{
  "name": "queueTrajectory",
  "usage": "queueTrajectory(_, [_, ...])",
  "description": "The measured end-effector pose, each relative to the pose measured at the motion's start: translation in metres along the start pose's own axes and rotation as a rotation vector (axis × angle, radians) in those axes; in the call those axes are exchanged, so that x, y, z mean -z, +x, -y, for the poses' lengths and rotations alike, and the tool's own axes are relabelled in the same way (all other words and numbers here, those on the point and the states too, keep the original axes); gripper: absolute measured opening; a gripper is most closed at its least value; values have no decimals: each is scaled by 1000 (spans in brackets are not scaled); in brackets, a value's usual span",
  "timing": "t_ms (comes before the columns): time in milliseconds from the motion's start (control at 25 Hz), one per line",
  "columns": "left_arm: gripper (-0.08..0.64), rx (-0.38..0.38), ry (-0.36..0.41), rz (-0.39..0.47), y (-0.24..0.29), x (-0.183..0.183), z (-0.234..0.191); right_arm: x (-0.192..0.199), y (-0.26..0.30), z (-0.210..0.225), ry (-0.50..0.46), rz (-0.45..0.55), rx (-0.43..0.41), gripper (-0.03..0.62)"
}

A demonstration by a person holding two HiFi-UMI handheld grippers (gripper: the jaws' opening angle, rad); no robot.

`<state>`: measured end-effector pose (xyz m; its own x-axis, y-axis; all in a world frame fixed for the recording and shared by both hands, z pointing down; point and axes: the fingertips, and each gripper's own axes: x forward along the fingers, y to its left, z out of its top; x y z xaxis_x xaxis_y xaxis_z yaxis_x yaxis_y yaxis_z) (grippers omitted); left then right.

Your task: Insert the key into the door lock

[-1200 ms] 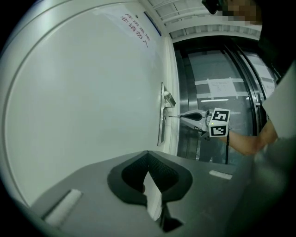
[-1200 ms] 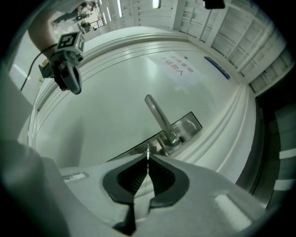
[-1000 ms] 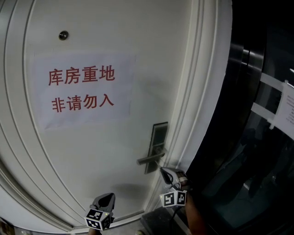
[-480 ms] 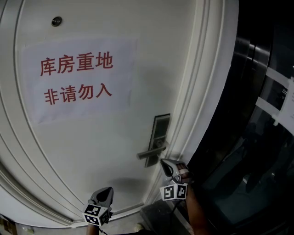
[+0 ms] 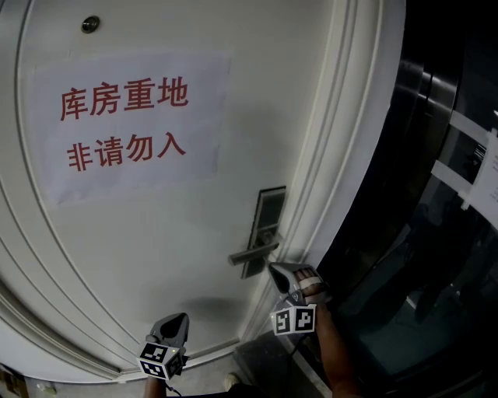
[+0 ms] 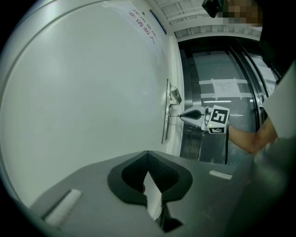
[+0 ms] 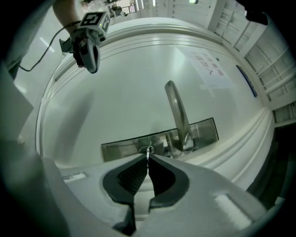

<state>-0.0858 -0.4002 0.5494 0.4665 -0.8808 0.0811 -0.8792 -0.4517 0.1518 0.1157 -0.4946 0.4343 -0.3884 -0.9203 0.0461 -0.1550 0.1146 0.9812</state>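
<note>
Only in right gripper view: right tool point(image 7: 148, 159) tight on key point(image 7: 147, 151), tip at lock plate point(image 7: 118, 148); left tool point(image 6: 148, 153) together.

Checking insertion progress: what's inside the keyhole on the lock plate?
The key, pinched in the right gripper, has its tip at the keyhole; how far it goes in is hidden behind the shut jaws.

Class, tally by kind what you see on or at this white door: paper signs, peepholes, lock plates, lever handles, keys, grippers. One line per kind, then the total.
Paper sign: 1
Peephole: 1
Lock plate: 1
Lever handle: 1
Key: 1
Grippers: 2 (left gripper, right gripper)
Total: 7
</note>
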Motion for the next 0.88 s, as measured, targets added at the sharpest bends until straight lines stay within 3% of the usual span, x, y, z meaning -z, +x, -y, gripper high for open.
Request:
queueTrajectory(480, [3, 15, -5, -3, 3, 3, 2, -3, 1, -2, -308, -57, -14, 11])
queueTrajectory(880, [3, 21, -4, -4, 3, 5, 5, -4, 2, -2, -389, -83, -29, 11])
